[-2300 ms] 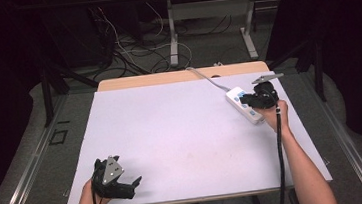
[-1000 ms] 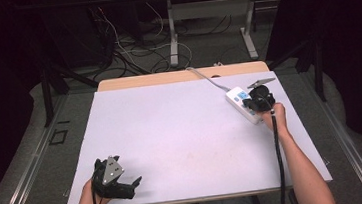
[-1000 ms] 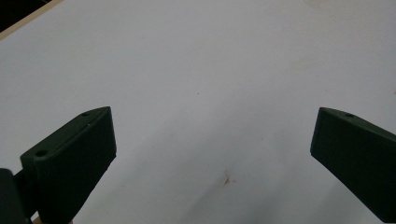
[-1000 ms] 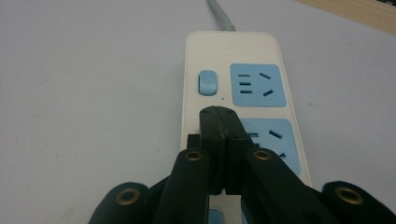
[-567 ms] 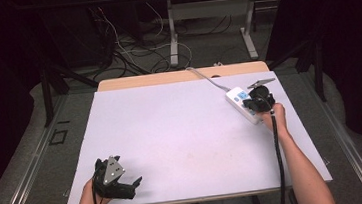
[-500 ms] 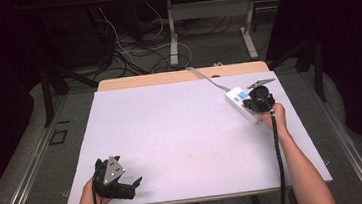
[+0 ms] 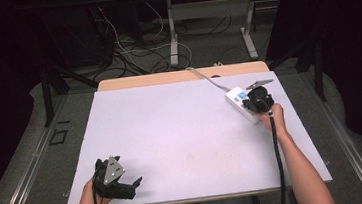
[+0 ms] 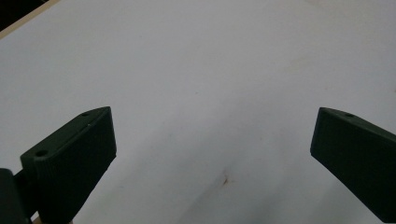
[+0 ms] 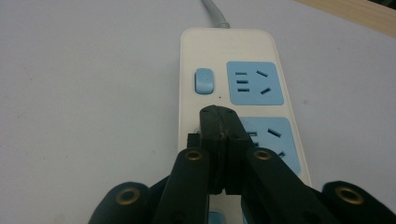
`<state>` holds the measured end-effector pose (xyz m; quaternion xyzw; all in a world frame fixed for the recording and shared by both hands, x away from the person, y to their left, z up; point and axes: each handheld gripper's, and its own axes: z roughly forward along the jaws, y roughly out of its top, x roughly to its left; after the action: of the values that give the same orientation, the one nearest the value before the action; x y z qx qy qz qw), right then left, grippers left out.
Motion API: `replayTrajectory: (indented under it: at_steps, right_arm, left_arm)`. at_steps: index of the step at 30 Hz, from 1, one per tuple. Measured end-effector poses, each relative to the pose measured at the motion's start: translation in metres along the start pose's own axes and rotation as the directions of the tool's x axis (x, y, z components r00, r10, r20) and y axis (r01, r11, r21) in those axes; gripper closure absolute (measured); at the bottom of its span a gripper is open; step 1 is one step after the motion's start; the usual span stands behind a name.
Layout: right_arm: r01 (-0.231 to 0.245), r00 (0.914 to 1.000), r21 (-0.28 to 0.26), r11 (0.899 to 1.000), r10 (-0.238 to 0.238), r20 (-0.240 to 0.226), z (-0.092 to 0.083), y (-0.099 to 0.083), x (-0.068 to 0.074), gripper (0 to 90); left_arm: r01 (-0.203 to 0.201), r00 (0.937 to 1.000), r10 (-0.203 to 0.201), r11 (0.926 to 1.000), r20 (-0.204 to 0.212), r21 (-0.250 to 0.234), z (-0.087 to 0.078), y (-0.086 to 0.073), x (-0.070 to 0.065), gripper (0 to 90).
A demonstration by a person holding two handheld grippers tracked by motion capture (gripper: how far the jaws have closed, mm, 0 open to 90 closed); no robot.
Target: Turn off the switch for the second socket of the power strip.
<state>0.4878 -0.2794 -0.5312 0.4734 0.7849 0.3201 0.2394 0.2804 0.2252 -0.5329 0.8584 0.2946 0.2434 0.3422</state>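
White power strip (image 9: pixel 243 98) lay under my right gripper (image 9: pixel 219 114), jaws together; I judged a straight press on the blue switch (image 9: pixel 204 80) just ahead best. Left gripper (image 7: pixel 127 186), well away from the strip, had jaws apart.

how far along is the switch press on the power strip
Done: the right gripper, jaws shut, is over the power strip. In hand: its tip at the second switch, contact unclear. The first blue switch is untouched. The left gripper rests open.

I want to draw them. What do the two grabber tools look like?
Both are black. The left gripper has two wide, flat-faced jaws and a grey three-cornered plate on top. The right gripper has linked black arms with brass-coloured rivets and a black cable trailing back.
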Motion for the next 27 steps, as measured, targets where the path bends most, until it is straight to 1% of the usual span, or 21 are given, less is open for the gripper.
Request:
replayTrajectory:
  at_steps: [1, 4, 6, 7, 8, 9, 12, 13, 19, 21, 27]
  right_arm:
    - [0.018, 0.9998, 0.003, 1.0, -0.018, 0.009, -0.0002, 0.0001, 0.0016, 90.0]
    - [0.023, 0.9997, 0.002, 1.0, -0.023, 0.011, 0.0, 0.0003, 0.0018, 90.0]
    - [0.012, 0.9999, -0.004, 1.0, -0.012, 0.0, 0.0001, -0.0004, 0.0007, 90.0]
    - [0.003, 1.0, -0.004, 1.0, -0.003, 0.005, 0.0001, -0.0007, 0.0009, 90.0]
    - [0.003, 1.0, -0.004, 1.0, -0.003, 0.005, 0.0001, -0.0007, 0.0009, 90.0]
    - [-0.003, 1.0, -0.005, 1.0, 0.003, 0.002, 0.0002, -0.001, 0.0007, 90.0]
    - [0.0, 1.0, -0.01, 1.0, 0.0, -0.003, 0.0, -0.0015, -0.0004, 90.0]
    - [-0.009, 0.9999, -0.009, 1.0, 0.009, -0.013, -0.0003, -0.002, -0.0013, 90.0]
    - [-0.024, 0.9996, -0.017, 1.0, 0.024, -0.012, 0.0003, -0.0023, -0.0013, 90.0]
    - [-0.018, 0.9998, -0.012, 1.0, 0.017, -0.004, 0.0001, -0.0024, -0.0011, 90.0]
    - [-0.016, 0.9999, -0.015, 1.0, 0.016, -0.006, 0.0004, -0.003, -0.0008, 90.0]
  left_arm:
    - [-0.003, 1.0, 0.003, 1.0, -0.002, 0.001, 0.0001, 0.0001, 0.0, 0.0]
    - [0.0, 1.0, 0.0, 1.0, -0.001, 0.0, 0.0002, 0.0001, -0.0006, 0.0]
    - [-0.003, 1.0, 0.003, 1.0, -0.002, 0.001, 0.0, 0.0001, 0.0, 0.0]
    - [0.001, 1.0, -0.001, 1.0, 0.001, 0.0, -0.0001, 0.0, -0.0001, 0.0]
    - [-0.003, 1.0, 0.003, 1.0, -0.004, 0.001, -0.0003, 0.0001, 0.0003, 0.0]
    - [-0.002, 1.0, 0.002, 1.0, -0.003, 0.0, -0.0003, 0.0, 0.0002, 0.0]
    - [0.001, 1.0, -0.001, 1.0, 0.001, 0.001, -0.0003, 0.0, -0.0003, 0.0]
    - [0.0, 1.0, 0.0, 1.0, 0.001, 0.001, -0.0002, 0.0, -0.0002, 0.0]
    - [-0.002, 1.0, 0.002, 1.0, 0.001, 0.0, 0.0, 0.0002, -0.0001, 0.0]
    - [0.001, 1.0, -0.001, 1.0, 0.0, -0.001, 0.0001, 0.0002, -0.0003, 0.0]
    - [0.004, 1.0, -0.004, 1.0, -0.001, -0.005, 0.0008, 0.0006, -0.001, 0.0]
